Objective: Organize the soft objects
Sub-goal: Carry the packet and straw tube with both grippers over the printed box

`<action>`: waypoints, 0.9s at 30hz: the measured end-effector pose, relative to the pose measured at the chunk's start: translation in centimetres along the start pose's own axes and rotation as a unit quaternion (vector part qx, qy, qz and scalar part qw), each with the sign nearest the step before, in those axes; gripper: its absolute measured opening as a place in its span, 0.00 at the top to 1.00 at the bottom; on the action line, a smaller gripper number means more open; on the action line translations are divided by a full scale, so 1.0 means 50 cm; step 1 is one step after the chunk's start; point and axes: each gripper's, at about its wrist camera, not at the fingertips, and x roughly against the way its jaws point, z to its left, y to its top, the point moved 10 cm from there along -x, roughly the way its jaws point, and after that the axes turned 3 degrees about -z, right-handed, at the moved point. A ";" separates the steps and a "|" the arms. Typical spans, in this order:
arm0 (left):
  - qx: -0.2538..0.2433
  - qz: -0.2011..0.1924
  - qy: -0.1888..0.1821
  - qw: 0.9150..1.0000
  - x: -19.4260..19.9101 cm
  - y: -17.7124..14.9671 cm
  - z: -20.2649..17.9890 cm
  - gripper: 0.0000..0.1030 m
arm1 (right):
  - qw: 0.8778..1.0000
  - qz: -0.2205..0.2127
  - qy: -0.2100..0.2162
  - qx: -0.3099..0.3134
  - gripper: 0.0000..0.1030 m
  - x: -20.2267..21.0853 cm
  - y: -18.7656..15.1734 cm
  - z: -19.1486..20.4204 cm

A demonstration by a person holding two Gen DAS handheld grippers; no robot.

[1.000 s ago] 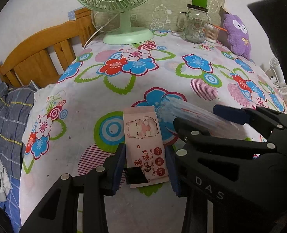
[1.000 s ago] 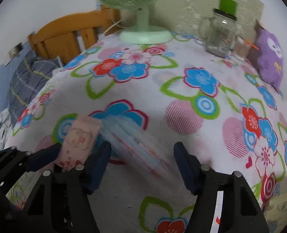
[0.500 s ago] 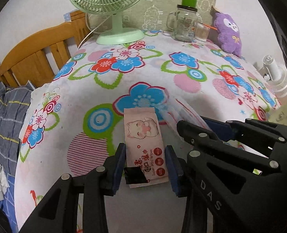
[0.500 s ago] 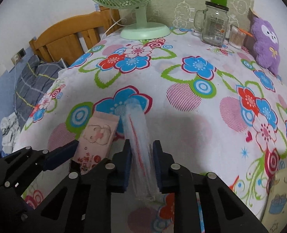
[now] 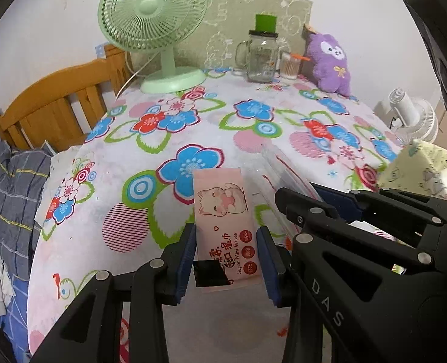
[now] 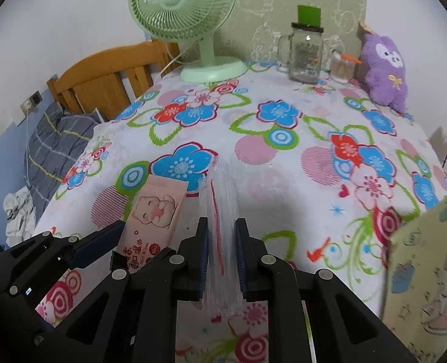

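Note:
My left gripper (image 5: 226, 254) is shut on a pink pack of wet wipes (image 5: 223, 211) with a cat picture, held above the flowered tablecloth (image 5: 253, 121). My right gripper (image 6: 221, 251) is shut on a clear plastic pack with red lines (image 6: 221, 211), held just right of the wipes (image 6: 153, 211). The right gripper's black arm (image 5: 374, 227) crosses the left wrist view, and the clear pack (image 5: 284, 172) shows beyond it. A purple plush toy (image 6: 383, 69) sits at the back right of the table.
A green desk fan (image 6: 190, 15), a glass jar mug with a green lid (image 6: 306, 51) and a small cup of swabs (image 6: 341, 66) stand at the back. A wooden bed frame (image 5: 57, 106) and grey bedding (image 5: 8, 187) lie left. A pale patterned box (image 6: 426, 272) is right.
My right gripper has closed on the clear pack and both grippers have lifted and pulled back from the table, each with its pack.

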 end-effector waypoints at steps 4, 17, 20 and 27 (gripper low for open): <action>-0.002 -0.010 0.000 1.000 0.027 0.001 -0.019 0.60 | 1.000 -0.009 0.000 -0.002 0.82 0.035 -0.004 -0.007; -0.018 -0.049 -0.003 0.999 0.121 0.020 -0.081 0.60 | 0.999 -0.048 -0.009 -0.008 0.82 0.158 0.001 -0.040; -0.021 -0.059 -0.003 0.998 0.142 0.029 -0.092 0.60 | 0.998 -0.058 -0.010 -0.008 0.82 0.186 0.007 -0.046; -0.028 -0.082 -0.003 0.996 0.183 0.048 -0.113 0.60 | 0.997 -0.080 -0.015 -0.008 0.82 0.238 0.021 -0.059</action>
